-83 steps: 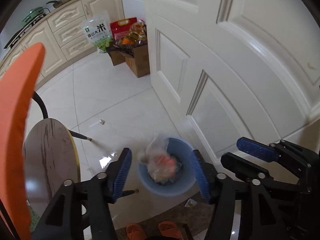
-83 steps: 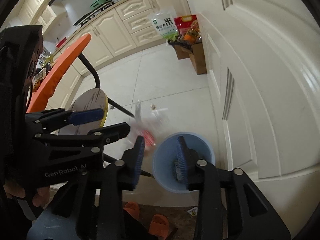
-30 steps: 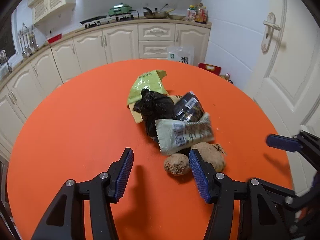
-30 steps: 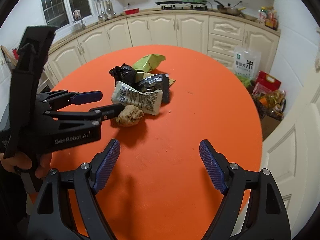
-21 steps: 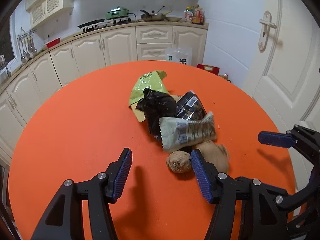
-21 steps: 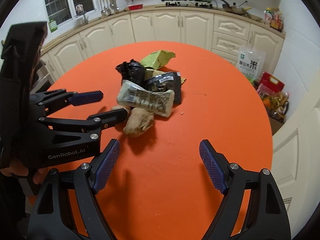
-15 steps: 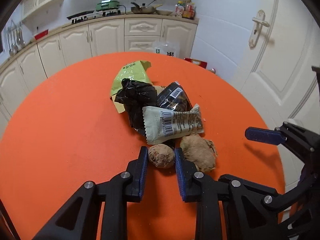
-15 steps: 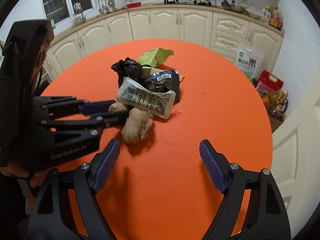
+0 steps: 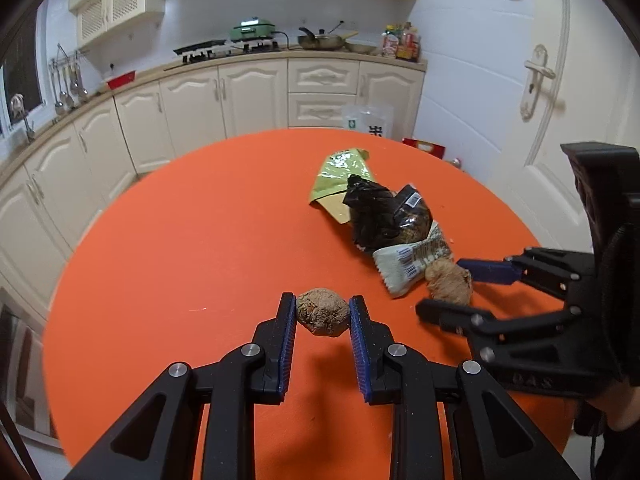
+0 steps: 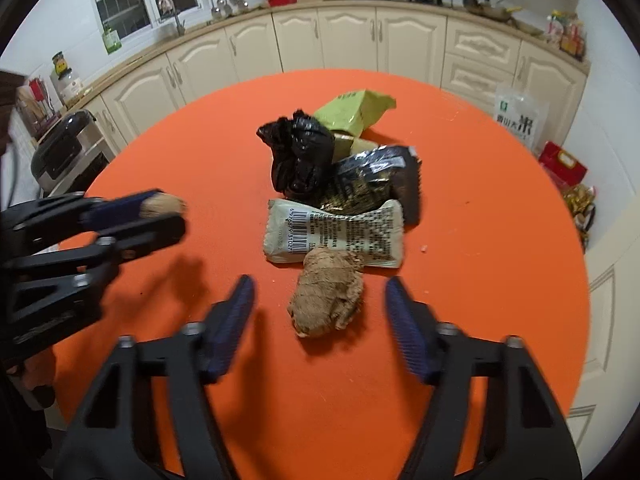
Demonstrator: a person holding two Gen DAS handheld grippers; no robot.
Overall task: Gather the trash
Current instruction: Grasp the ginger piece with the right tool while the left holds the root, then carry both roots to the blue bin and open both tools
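Left gripper (image 9: 322,316) clamped on a small brown lump (image 9: 322,317), pads pressing both sides, lump lifted clear of the orange round table (image 9: 180,240). Right gripper (image 10: 320,312) about half open and closing, straddling a larger brown lump (image 10: 326,296) that lies on the table just in front of the pale barcoded wrapper (image 10: 334,236); pads apart from it yet. Behind: dark foil packet (image 10: 376,184), crumpled black bag (image 10: 298,156), green pouch (image 10: 352,110), all touching in one pile.

Best done by centring the right fingers on the lump's widest part, low enough to grip below its bulge, clear of the wrapper edge so that only the lump comes up. Probably crumbly, so moderate squeeze. Firm hold on the left lump throughout; lifting straight up before carrying to the bin.
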